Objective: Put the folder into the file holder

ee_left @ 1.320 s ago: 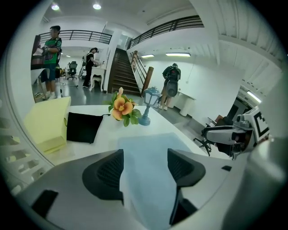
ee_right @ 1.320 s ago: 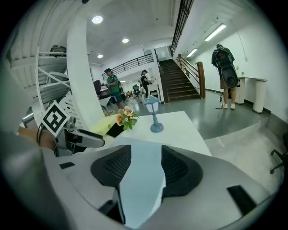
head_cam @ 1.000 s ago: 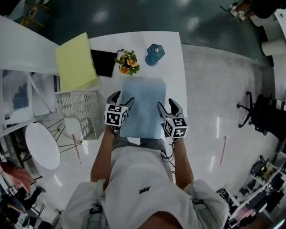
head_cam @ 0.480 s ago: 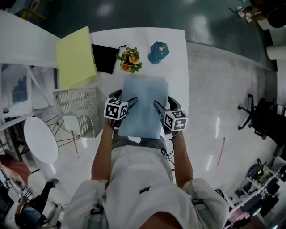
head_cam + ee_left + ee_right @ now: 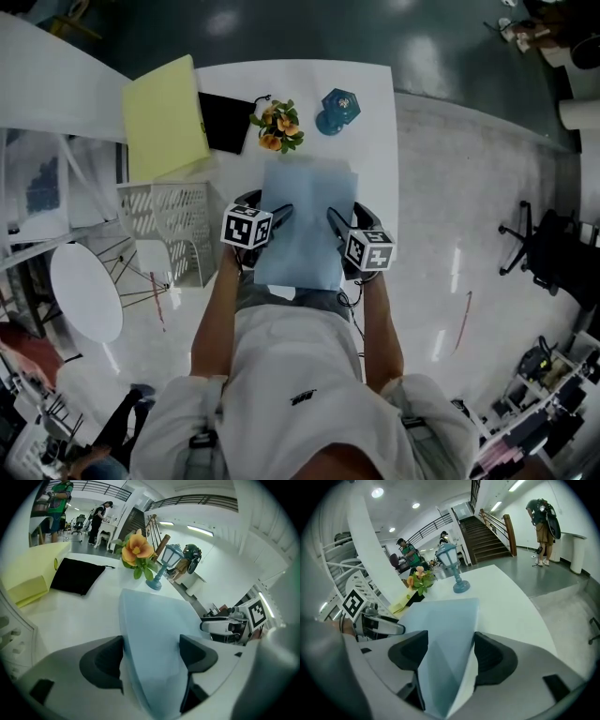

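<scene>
Both claws sat lower over the worktop (image 5: 370, 122) than a second earlier, and the jaws on each had just swung wide, then eased back a touch. Left claw (image 5: 151, 656) stood well open with the left edge of the blue folder (image 5: 305, 225) running between its jaws; the pads did not look to be pressing on it. Right claw (image 5: 446, 656) was the same, well open and straddling the folder's right edge, nothing clamped. The folder lay flat on the worktop in front of the person, near end toward the body, a claw at each side of that end. In the right gripper view the cover seemed to gape a little at that corner, hard to be sure. The file holder (image 5: 169, 220), a white slotted rack, stood off the worktop's left side, just beside the left claw and apart from the folder. A yellow pad (image 5: 167, 117), a black pouch (image 5: 225, 120), a flower pot (image 5: 278, 127) and a blue lantern (image 5: 337, 110) sat at the far end, clear of the folder. Judged step: taking hold of the folder, with nothing yet in the holder, so the task looked early. The next move would call for both claws closing on the side edges together, lifting evenly so the thin folder doesn't sag or splay, then swinging left and standing it on edge to drop into a slot.
</scene>
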